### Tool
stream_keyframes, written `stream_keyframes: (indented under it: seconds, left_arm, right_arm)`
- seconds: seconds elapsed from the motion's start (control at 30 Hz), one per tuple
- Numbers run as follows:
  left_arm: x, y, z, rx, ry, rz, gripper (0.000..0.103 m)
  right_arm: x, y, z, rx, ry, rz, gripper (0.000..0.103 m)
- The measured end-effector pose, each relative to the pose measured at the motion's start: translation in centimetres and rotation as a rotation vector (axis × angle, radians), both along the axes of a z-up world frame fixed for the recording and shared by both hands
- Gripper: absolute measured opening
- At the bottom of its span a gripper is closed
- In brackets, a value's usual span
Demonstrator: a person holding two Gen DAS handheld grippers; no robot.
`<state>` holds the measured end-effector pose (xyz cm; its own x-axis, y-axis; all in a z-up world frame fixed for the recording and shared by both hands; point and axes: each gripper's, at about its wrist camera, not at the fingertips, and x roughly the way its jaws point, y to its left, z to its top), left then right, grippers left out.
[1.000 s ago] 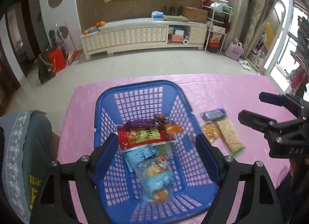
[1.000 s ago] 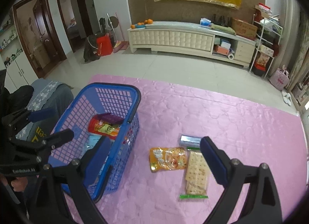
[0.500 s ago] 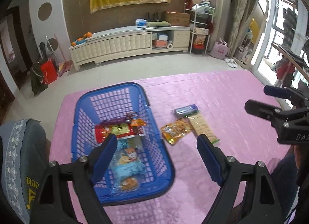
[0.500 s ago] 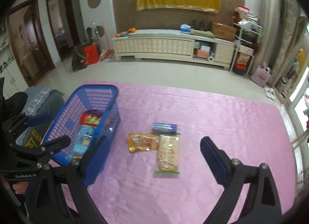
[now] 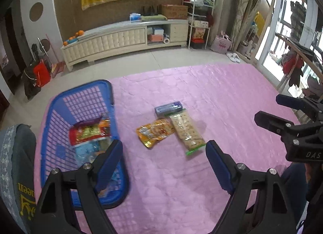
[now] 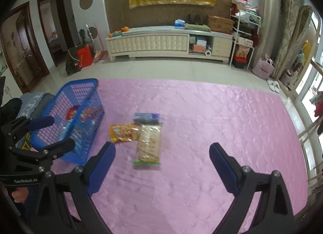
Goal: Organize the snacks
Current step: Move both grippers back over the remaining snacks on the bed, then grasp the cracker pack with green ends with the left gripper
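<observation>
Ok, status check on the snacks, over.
Left gripper open, empty. Right gripper open, empty. Three packets on pink cloth, beside basket. Nothing in the way.

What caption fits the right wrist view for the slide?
Open right gripper above pink cloth, facing cracker pack, orange pouch and blue packet; blue basket at left.

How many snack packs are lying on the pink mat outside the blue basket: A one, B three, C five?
B: a small blue pack, an orange pouch and a clear cracker sleeve lie together on the pink mat beside the blue basket.
</observation>
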<state>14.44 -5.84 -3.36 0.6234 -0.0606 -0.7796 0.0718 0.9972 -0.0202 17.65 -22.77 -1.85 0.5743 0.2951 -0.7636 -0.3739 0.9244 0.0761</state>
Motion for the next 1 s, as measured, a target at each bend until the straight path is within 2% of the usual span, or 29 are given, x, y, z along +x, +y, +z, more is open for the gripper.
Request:
stream_keyframes:
  seconds: [0.27,0.53,0.67,0.77,0.83,1.0]
  left_arm:
    - [2.1,-3.0,-2.5,0.012,0.048,-0.017,0.083]
    - [5.1,-4.7,-5.8,0.025,0.105,0.032,0.083]
    - [6.6,-5.0,-7.4,0.019,0.105,0.071,0.083]
    - [8.1,-5.1,-9.0,0.009,0.157,0.079,0.083]
    - [8.9,-5.3,-9.8,0.002,0.176,0.079,0.083]
    - [10.8,-5.7,-11.6,-0.007,0.214,0.085,0.083]
  right_arm:
    - [1.7,-2.7,-3.0,0.006,0.046,-0.017,0.096]
    - [5.0,-3.0,-6.5,0.025,0.06,0.022,0.096]
    - [6.2,-3.6,-8.8,0.043,0.047,0.021,0.096]
    - [7.2,-3.9,-10.7,0.037,0.094,0.025,0.096]
    - [7.9,-4.1,-11.1,0.036,0.127,0.017,0.096]
    - [8.7,-3.8,-11.4,-0.005,0.121,0.005,0.096]
